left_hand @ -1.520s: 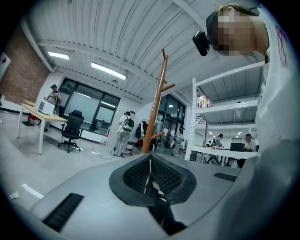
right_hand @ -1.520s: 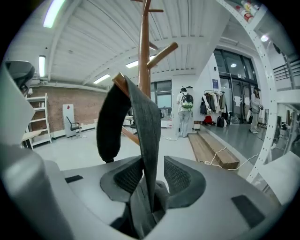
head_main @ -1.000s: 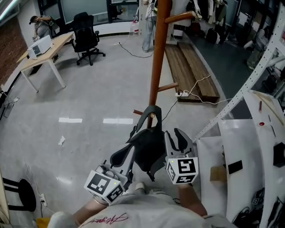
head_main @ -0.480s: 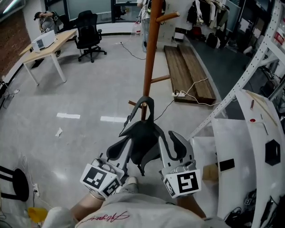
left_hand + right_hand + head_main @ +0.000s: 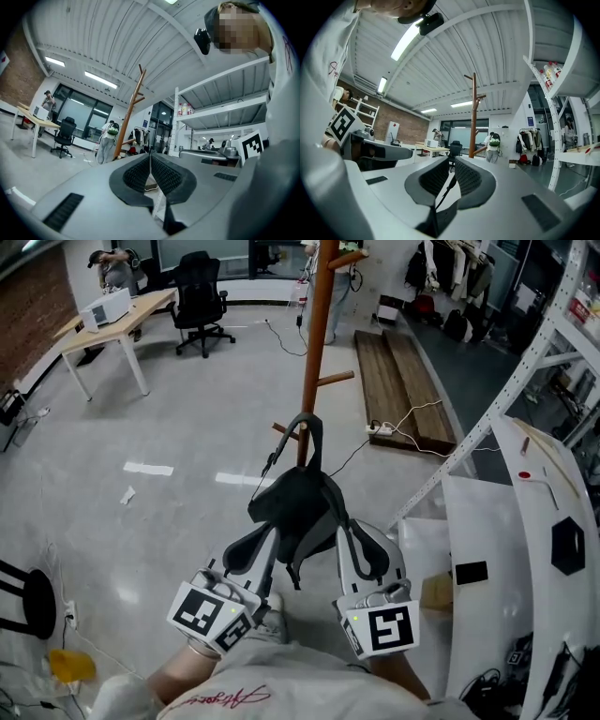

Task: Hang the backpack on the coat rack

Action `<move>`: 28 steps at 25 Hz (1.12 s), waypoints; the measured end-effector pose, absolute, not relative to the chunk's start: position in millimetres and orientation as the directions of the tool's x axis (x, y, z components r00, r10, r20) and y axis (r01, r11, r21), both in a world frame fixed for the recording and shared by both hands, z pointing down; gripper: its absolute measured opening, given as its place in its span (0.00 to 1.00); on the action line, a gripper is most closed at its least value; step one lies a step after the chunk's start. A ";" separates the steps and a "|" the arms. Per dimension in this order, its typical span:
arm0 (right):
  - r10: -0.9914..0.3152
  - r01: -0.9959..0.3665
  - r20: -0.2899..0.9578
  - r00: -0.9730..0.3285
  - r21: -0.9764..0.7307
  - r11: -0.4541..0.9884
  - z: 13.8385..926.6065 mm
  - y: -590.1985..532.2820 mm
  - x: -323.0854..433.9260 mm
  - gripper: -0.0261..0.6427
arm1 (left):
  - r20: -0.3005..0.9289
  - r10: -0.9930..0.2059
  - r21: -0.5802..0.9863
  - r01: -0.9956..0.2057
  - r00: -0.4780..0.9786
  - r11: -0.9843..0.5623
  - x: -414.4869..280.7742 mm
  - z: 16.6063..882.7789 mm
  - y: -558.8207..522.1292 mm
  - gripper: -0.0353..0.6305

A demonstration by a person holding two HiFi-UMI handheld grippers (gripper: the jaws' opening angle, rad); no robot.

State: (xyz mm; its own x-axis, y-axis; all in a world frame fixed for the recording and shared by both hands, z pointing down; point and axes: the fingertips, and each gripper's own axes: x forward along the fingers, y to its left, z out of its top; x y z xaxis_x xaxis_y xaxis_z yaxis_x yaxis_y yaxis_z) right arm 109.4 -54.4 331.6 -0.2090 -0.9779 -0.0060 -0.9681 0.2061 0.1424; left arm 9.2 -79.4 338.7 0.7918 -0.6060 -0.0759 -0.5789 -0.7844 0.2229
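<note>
Presently: backpack [image 5: 295,507], dark, soft and slack, likely light, hangs by its top loop [image 5: 306,417] from a low peg of the coat rack [image 5: 315,334], just beyond both grippers; best taken by that loop, since the body would sag. Left gripper [image 5: 150,159]: jaws together at the tips, apparently empty. Right gripper [image 5: 452,164]: jaws narrow and closing, thin dark strap [image 5: 448,184] between them.

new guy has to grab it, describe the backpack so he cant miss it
Find the tall brown wooden coat rack standing on the grey floor mid-room. The backpack is low down on the pole's near side, its top loop up by the lowest peg. It is the only soft black bag at the rack; the other black thing, an office chair, is far off by the desk.
</note>
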 end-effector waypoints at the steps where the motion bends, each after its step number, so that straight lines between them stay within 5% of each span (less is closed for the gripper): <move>1: -0.977 -0.967 -0.003 -0.214 0.138 0.212 333.2 -49.7 107.8 0.11 | -0.076 -0.608 0.224 -0.580 0.790 -0.783 8.2 339.5 -74.4 0.09; 28: -0.975 -0.970 -0.013 -0.221 0.111 0.218 330.4 -8.2 91.5 0.07 | -0.113 -0.575 0.210 -0.546 0.810 -0.811 3.9 328.5 -27.9 0.09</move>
State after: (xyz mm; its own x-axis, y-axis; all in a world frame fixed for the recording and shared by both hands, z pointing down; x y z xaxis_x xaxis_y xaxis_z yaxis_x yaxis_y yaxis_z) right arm 91.5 -8.2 330.4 -0.2207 -0.9753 -0.0130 -0.9696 0.2180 0.1114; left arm 3.9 -27.9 328.5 0.8104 -0.5749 -0.1128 -0.5461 -0.8110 0.2096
